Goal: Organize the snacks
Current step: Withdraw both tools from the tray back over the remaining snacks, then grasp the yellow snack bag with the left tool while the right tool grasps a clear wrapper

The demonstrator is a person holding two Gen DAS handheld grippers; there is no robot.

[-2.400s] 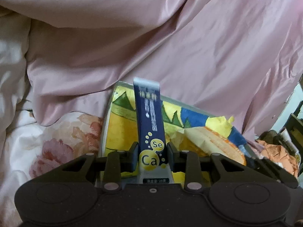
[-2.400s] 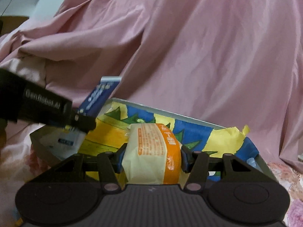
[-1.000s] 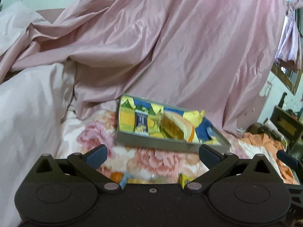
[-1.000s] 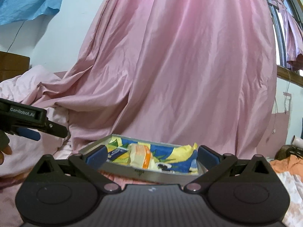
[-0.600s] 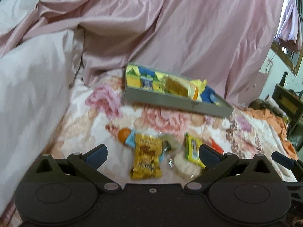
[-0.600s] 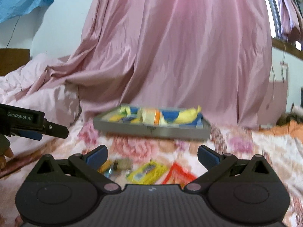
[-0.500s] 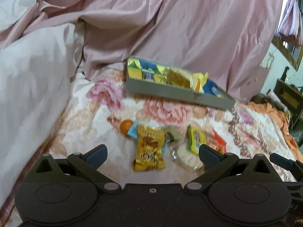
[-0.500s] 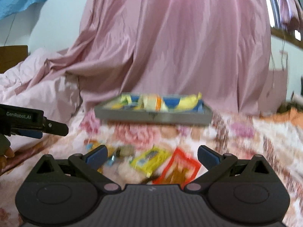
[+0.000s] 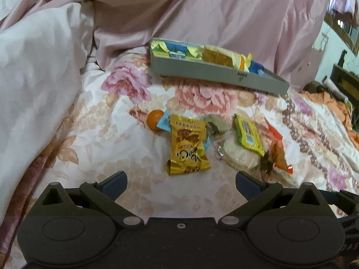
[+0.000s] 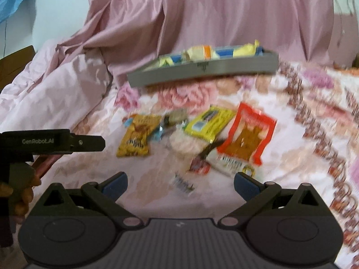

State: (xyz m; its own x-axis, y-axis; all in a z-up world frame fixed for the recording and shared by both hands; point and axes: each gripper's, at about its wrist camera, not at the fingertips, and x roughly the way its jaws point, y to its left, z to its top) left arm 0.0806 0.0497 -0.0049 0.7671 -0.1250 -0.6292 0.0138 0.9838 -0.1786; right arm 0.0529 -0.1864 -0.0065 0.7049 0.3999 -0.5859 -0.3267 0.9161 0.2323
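- Bed (image 9: 94, 139), floral cover: you now see it from farther back. 2.4 s ago both cameras were right at the tray; they have since pulled away and tipped down toward the loose pile.
- Pink drape (image 9: 224, 11): hangs behind the tray, unchanged.
- Grey tray (image 9: 202, 70): sits at the far side of the bed against the drape. It now holds the dark blue stick pack and the orange-banded cream packet (image 9: 216, 57) you were gripping 2.4 s ago. Judgement: two snacks filed, the rest still to go.
- Left hand-held gripper (image 9: 180, 182): jaws spread wide, nothing between them; it was clamped on the stick pack before. It hovers just short of the yellow packet.
- Right hand-held gripper (image 10: 179, 183): jaws likewise wide and empty, having let go of the cream packet. It points at the right part of the pile; that view is blurred.
- Red pouch (image 10: 249, 139): right edge of the pile, outside the tray.
- Yellow packet (image 9: 187, 145): lies flat, nearest your left jaws; likely your next pick.
- Yellow-green bar (image 9: 248, 134): rests across a pale round cracker pack (image 9: 237, 157).
- Small orange ball (image 9: 154, 117): left end of the pile, touching a light blue wrapper.
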